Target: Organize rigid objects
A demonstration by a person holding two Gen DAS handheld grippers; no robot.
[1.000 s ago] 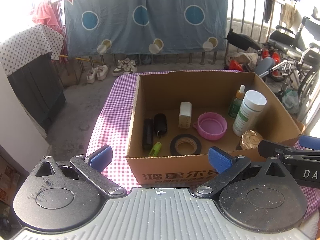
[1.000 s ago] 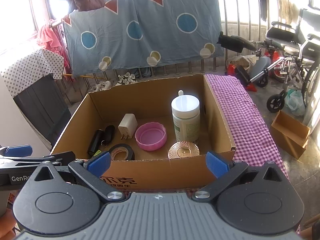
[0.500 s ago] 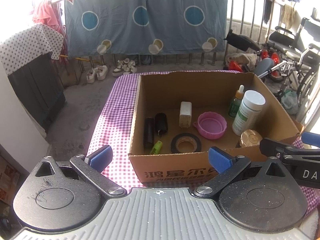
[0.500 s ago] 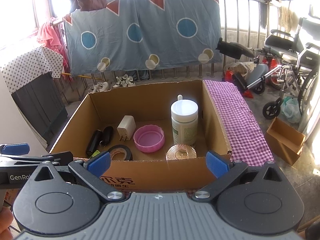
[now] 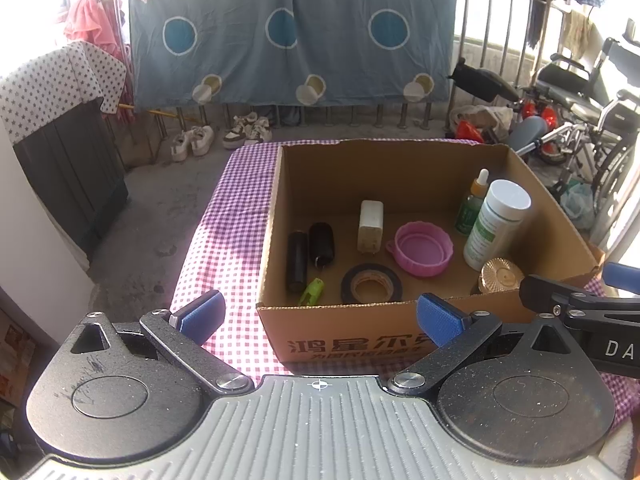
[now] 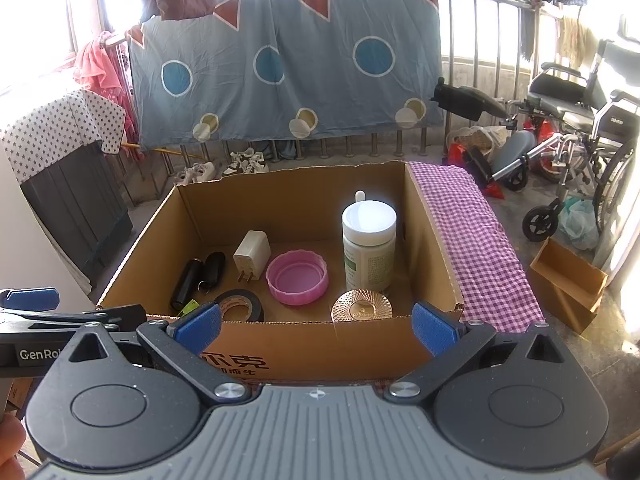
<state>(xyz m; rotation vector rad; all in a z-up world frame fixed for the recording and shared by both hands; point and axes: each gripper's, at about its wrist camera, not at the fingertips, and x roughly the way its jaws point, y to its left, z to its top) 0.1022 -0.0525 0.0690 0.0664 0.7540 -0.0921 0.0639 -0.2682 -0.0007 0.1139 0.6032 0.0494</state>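
Here, left gripper (image 5: 319, 316) agape, empty; right gripper (image 6: 316, 328) likewise; both near box (image 5: 344, 332) front rim.

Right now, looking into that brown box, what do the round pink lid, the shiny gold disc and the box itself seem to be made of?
The round pink lid looks like matte moulded plastic, given its even colour and scalloped rim. The shiny gold disc seems metal or metallised plastic: ribbed, bright glints; I cannot tell which. The brown box looks like plain corrugated cardboard, with dull printed walls and rough torn edges.
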